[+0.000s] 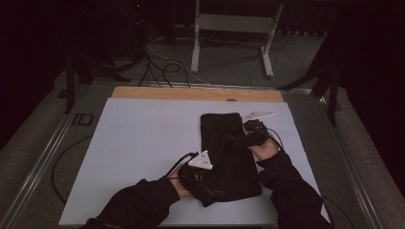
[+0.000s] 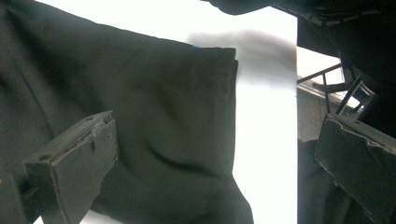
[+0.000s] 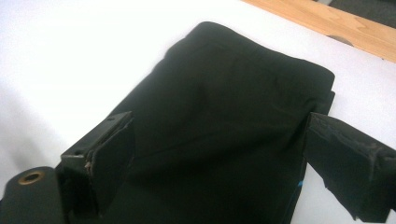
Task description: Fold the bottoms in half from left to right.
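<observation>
on white table sheet [image 1: 143, 143], one folded black fabric garment [image 1: 229, 152], two handheld grippers, left gripper [image 1: 212, 193] at its near edge, right gripper [image 1: 239, 138] over its far half, both spread wide, pinching nothing

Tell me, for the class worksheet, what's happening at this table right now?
A person is working on a folded black garment that lies on a white sheet over the table. Each hand holds a pair of tongs: the left tongs hang over the garment's near end, the right tongs over its far end. Both pairs stand open with cloth beneath them, not pinched, so the garment lies free.
</observation>
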